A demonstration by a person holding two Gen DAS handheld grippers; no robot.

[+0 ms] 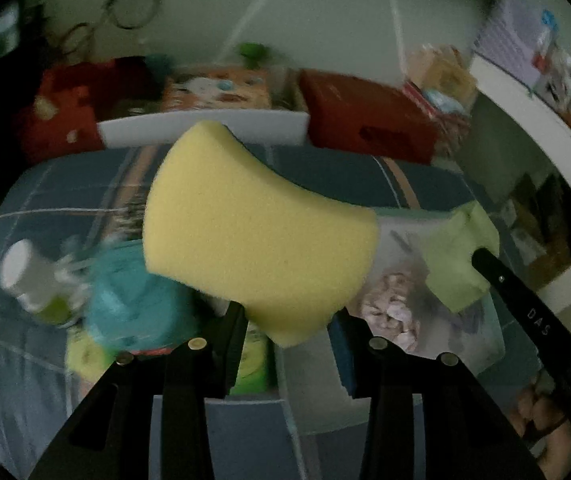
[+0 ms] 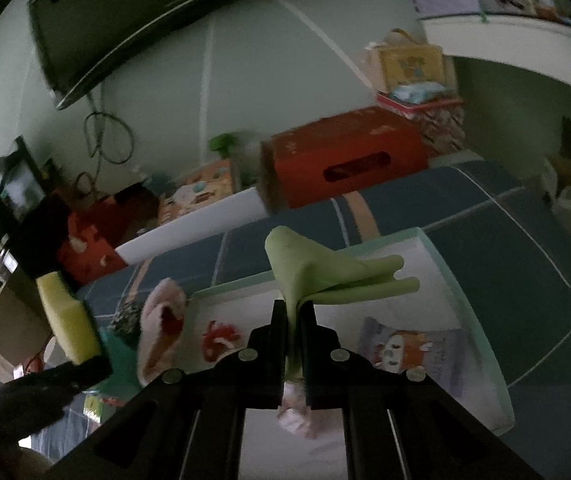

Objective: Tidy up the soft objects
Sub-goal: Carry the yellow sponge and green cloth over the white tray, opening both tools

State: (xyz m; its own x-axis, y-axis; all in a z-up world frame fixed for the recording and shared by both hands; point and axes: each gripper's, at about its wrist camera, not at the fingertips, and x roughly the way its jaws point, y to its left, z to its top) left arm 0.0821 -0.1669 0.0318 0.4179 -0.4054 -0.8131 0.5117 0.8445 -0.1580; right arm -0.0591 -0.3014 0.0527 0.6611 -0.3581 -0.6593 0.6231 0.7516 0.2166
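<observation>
Gripping one yellow sponge (image 1: pixel 253 236) left, one green cloth (image 2: pixel 325 276) right.

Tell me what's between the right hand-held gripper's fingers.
A light green cloth, pinched between the fingers of the right hand-held gripper; the right wrist view shows it.

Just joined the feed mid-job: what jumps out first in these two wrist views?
The big yellow sponge fills the middle of the left wrist view, clamped in the left gripper above the blue checked bedcover. In the right wrist view, the right gripper is shut on a folded light green cloth, held over a shallow white box.
</observation>
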